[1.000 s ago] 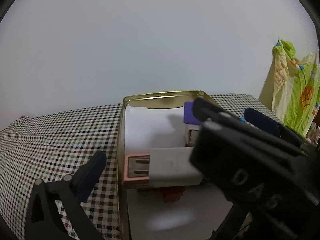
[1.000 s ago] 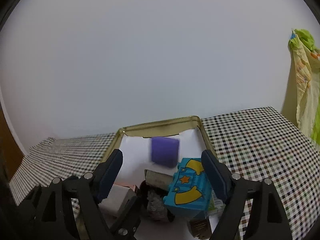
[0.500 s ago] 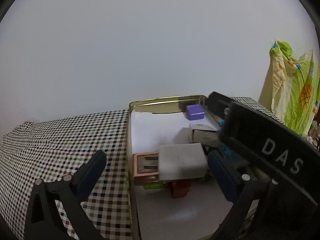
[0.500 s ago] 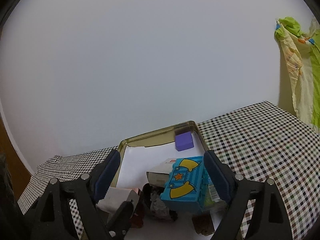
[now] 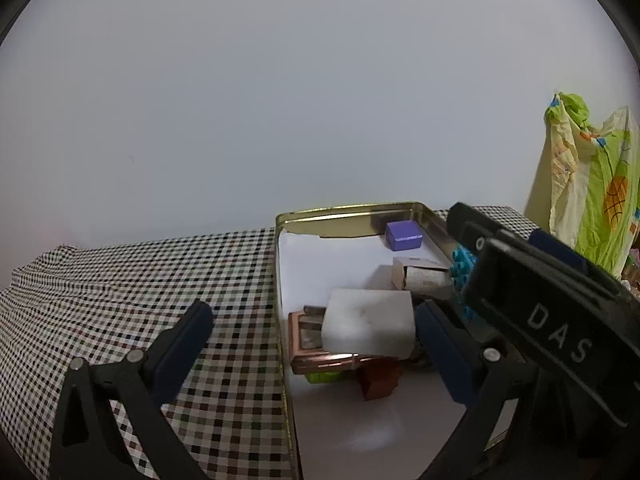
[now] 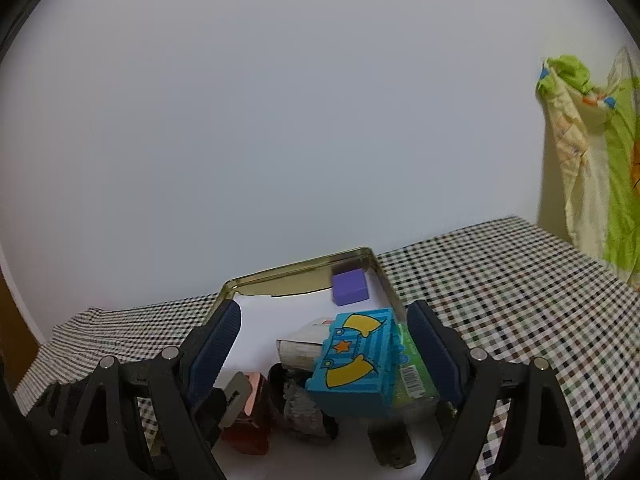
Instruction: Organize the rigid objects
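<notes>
A gold metal tin (image 5: 348,213) (image 6: 280,278) lined with white paper holds several small objects. A purple block (image 5: 403,235) (image 6: 349,288) lies at its far right corner. A white block (image 5: 368,326) rests on a copper-coloured frame (image 5: 320,358). A blue toy brick (image 6: 356,364) with yellow shapes sits beside a small cardboard box (image 5: 418,278) (image 6: 300,344). My left gripper (image 5: 316,344) is open and empty above the tin's near half. My right gripper (image 6: 324,352) is open and empty, its fingers either side of the blue brick without touching it.
The tin stands on a black-and-white checked cloth (image 5: 140,280) (image 6: 500,280). A plain pale wall is behind. A green and yellow printed fabric (image 5: 592,184) (image 6: 592,152) hangs at the far right. The right gripper's black body (image 5: 552,320) crosses the left wrist view.
The purple block, in the air a second ago, now lies at the tin's far right corner. Both grippers have pulled back and up from the tin, staying open.
</notes>
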`<act>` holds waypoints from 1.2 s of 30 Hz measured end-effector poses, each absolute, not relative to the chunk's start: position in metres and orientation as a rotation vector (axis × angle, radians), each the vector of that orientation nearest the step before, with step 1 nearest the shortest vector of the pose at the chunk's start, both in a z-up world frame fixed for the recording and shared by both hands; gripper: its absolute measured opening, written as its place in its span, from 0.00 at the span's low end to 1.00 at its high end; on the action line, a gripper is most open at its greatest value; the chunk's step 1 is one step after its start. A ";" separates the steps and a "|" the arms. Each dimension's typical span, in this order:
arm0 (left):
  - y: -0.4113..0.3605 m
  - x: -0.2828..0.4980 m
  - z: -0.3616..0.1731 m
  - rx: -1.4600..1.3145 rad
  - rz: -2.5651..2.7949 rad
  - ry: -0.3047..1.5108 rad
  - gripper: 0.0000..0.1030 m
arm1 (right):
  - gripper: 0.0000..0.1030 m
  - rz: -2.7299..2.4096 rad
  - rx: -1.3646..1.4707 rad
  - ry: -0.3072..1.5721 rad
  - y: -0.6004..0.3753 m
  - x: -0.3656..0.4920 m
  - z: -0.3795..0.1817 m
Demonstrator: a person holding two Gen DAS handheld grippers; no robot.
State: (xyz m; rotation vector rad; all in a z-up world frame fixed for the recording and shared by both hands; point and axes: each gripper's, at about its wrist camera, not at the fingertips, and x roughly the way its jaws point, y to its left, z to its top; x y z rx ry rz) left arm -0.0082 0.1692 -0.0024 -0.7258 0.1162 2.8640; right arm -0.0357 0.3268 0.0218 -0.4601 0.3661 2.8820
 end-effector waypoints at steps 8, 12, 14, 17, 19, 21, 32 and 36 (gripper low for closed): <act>0.162 -0.004 -0.004 -0.656 2.885 0.111 1.00 | 0.85 2.813 -0.321 0.271 0.323 -0.025 0.018; 0.158 -0.001 -0.002 -0.646 2.883 0.104 1.00 | 0.85 2.791 -0.288 0.242 0.322 -0.018 0.019; 0.158 0.002 -0.002 -0.640 2.883 0.109 1.00 | 0.85 2.779 -0.256 0.241 0.320 -0.010 0.021; 0.155 0.009 0.000 -0.613 2.896 0.120 1.00 | 0.85 2.762 -0.213 0.231 0.317 -0.002 0.023; 0.155 0.013 0.001 -0.592 2.903 0.135 1.00 | 0.85 2.751 -0.188 0.212 0.314 0.002 0.024; 0.153 0.016 0.002 -0.572 2.910 0.148 1.00 | 0.86 2.741 -0.176 0.186 0.310 0.005 0.025; 0.135 0.028 0.007 -0.512 2.940 0.068 1.00 | 0.96 2.756 -0.117 0.107 0.285 0.026 0.027; 0.131 0.033 0.009 -0.489 2.954 0.043 1.00 | 0.97 2.745 -0.107 0.119 0.286 0.030 0.027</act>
